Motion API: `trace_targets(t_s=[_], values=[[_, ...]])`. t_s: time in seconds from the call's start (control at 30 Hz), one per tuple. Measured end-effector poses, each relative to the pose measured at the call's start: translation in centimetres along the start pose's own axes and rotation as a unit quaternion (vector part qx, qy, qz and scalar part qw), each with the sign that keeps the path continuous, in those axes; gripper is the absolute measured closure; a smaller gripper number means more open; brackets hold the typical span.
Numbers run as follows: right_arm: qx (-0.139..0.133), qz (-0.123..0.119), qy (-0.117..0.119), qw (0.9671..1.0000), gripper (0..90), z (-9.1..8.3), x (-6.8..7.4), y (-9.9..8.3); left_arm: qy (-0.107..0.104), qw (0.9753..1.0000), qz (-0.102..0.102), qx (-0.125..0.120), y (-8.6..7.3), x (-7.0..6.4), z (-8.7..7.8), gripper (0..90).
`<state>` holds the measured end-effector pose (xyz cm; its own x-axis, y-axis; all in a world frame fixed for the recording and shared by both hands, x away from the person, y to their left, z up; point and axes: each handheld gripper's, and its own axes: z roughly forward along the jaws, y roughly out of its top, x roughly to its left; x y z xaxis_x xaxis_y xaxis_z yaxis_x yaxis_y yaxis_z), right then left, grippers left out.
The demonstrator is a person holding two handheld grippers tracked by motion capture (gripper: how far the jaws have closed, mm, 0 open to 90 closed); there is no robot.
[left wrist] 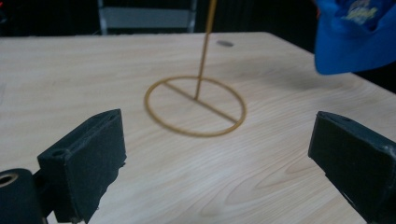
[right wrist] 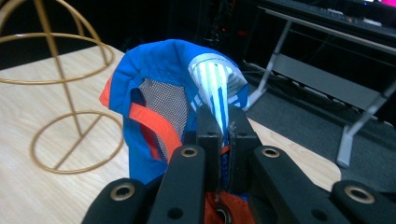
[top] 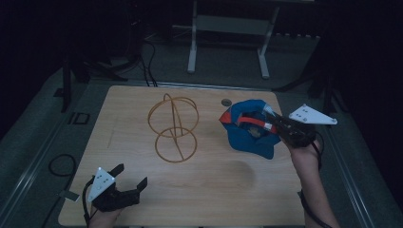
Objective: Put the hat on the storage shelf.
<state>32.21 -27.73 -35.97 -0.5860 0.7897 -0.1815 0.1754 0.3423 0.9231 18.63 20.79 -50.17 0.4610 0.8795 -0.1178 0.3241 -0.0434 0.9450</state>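
Cap [top: 249, 128] in transit: I hold the blue cap off the table's right side, my right gripper [top: 275, 124] pinched on its rim.
Next, I judge, comes hanging it on the gold wire stand [top: 173, 127]; my left gripper [top: 130, 176] waits spread near the front edge.

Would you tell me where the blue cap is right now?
In the high view the blue cap is at the table's right, pinched in the right gripper, just right of the gold wire stand.

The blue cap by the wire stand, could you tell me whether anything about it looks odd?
The cap hangs crumpled and inside out from the shut right hand-held gripper, its mesh lining and orange band showing, off the gold wire stand.
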Motion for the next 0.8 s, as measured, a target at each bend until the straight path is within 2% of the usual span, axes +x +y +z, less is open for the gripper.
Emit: trace_targets(t_s=[0.03,0.23,0.27,0.33,0.53,0.8], values=[[-0.003,-0.005,-0.001,1.0000,86.5,-0.5,0.4,0.1,-0.004,1.0000,0.003,-0.002,0.3,-0.2,0.0,4.3],[-0.011,-0.001,0.005,0.9999,86.5,-1.2,0.8,0.0,-0.028,0.9995,0.011,-0.007,2.1,-1.1,-0.2,4.3],[-0.015,-0.004,0.007,0.9999,86.5,-1.5,1.0,0.1,-0.038,0.9991,0.017,-0.011,3.3,-1.4,-0.3,4.5],[-0.016,-0.002,0.009,0.9998,86.5,-1.7,1.0,0.1,-0.055,0.9983,0.014,-0.012,4.1,-1.6,-0.3,5.7],[-0.015,-0.001,0.014,0.9998,86.5,-1.9,1.3,0.0,-0.081,0.9960,0.035,-0.011,6.3,-2.3,0.1,6.4],[-0.022,0.001,0.028,0.9994,86.5,-2.2,2.0,0.0,-0.102,0.9933,0.054,-0.011,8.6,-3.5,1.5,7.2]])
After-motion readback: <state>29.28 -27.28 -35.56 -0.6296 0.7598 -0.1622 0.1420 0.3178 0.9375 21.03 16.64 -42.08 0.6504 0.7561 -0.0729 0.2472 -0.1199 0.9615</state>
